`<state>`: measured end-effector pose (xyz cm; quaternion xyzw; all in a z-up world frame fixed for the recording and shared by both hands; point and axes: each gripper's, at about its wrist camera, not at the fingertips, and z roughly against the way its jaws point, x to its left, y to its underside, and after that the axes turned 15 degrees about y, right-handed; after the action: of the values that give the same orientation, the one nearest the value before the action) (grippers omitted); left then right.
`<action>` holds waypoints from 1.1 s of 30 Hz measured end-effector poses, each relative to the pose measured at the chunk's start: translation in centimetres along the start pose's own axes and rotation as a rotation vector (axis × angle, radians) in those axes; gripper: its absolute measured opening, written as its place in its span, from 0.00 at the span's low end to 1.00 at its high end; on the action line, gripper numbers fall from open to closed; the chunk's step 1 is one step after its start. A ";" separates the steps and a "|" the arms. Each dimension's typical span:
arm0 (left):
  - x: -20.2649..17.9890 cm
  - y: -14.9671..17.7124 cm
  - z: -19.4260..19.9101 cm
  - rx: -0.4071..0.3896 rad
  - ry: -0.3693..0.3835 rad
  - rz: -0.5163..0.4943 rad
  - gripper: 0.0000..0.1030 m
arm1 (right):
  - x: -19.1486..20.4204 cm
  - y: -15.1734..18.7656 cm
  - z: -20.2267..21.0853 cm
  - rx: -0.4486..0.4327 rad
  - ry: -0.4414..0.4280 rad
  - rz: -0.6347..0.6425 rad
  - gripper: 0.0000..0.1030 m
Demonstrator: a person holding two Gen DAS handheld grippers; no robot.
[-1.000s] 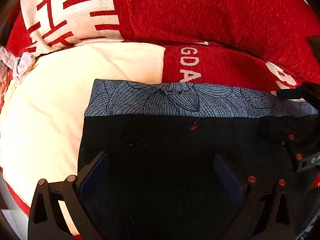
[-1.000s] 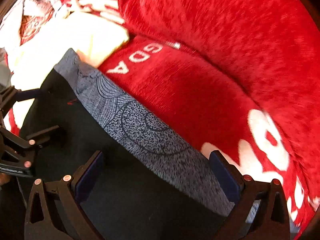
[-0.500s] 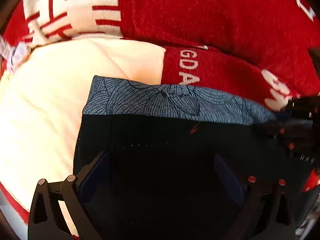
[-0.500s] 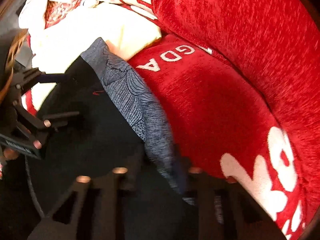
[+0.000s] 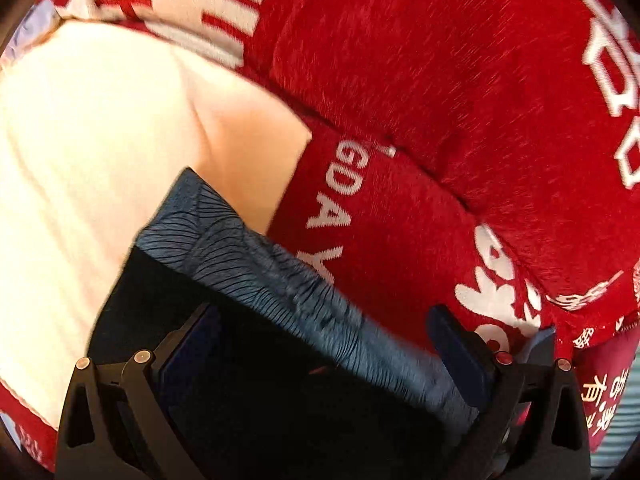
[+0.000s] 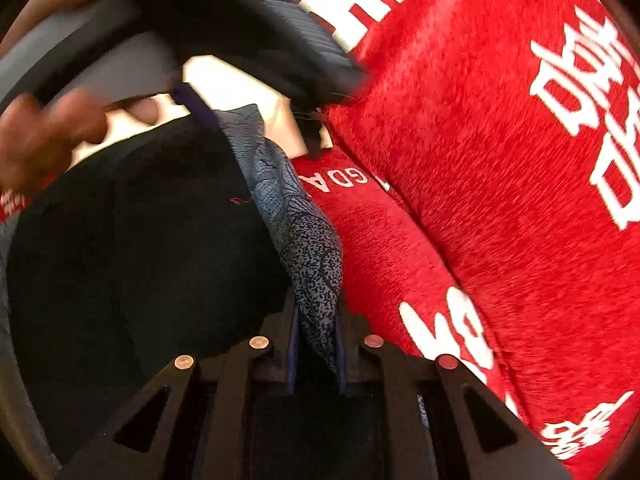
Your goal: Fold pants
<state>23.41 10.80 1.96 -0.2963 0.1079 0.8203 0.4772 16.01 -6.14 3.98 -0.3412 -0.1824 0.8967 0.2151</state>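
Black pants (image 5: 280, 380) with a blue-grey patterned waistband (image 5: 248, 256) lie on a sofa seat. My left gripper (image 5: 320, 316) hangs open above them, its fingers straddling the waistband and black cloth without pinching. In the right wrist view, my right gripper (image 6: 318, 308) has its jaws closing tight on one end of the waistband (image 6: 296, 216), which rises bunched from the pads. The black pants (image 6: 140, 240) spread to the left. A person's hand (image 6: 40, 136) and the blurred left tool show at the upper left.
Behind the pants stands a red plush back cushion (image 5: 440, 80) with white characters. The seat is part red (image 5: 400, 248) and part cream (image 5: 80, 160). The red cushion (image 6: 500, 160) fills the right of the right wrist view.
The right gripper went from wide open to pinching the waistband's end and lifted it. Both views have tilted; the waistband now runs diagonally under the left gripper, which stays open.
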 end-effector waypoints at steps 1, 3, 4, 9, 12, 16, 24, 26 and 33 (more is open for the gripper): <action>0.1 -0.1 -1.0 0.026 -0.031 0.013 1.00 | 0.3 0.2 0.3 0.000 0.008 -0.006 0.16; 0.3 0.0 -2.3 0.050 -0.061 0.022 0.93 | 0.7 0.3 0.5 -0.002 0.022 -0.005 0.16; 0.4 0.3 -2.6 0.056 -0.070 0.020 0.79 | 0.8 0.4 0.7 -0.002 0.026 -0.003 0.16; 0.6 2.2 -0.9 0.025 -0.076 -0.014 0.14 | 0.4 0.3 0.5 -0.007 0.041 -0.026 0.16; 0.7 3.5 1.9 -0.032 -0.031 -0.025 0.13 | -0.2 0.3 1.4 -0.017 0.049 -0.060 0.15; -0.6 5.3 4.1 -0.086 -0.023 -0.072 0.13 | -0.3 0.5 3.2 -0.028 0.063 -0.089 0.15; -2.0 8.4 8.5 -0.148 -0.007 -0.152 0.13 | 0.0 0.6 6.9 -0.029 0.096 -0.131 0.15; -2.1 9.4 9.1 -0.158 0.004 -0.162 0.13 | 0.3 0.8 7.7 -0.029 0.106 -0.139 0.15; -1.1 13.6 12.7 -0.177 0.050 -0.197 0.13 | 1.9 1.3 11.4 -0.035 0.133 -0.159 0.15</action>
<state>7.48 8.73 11.37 -0.3671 0.0172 0.7679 0.5246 6.45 -8.34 10.31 -0.3880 -0.2098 0.8489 0.2912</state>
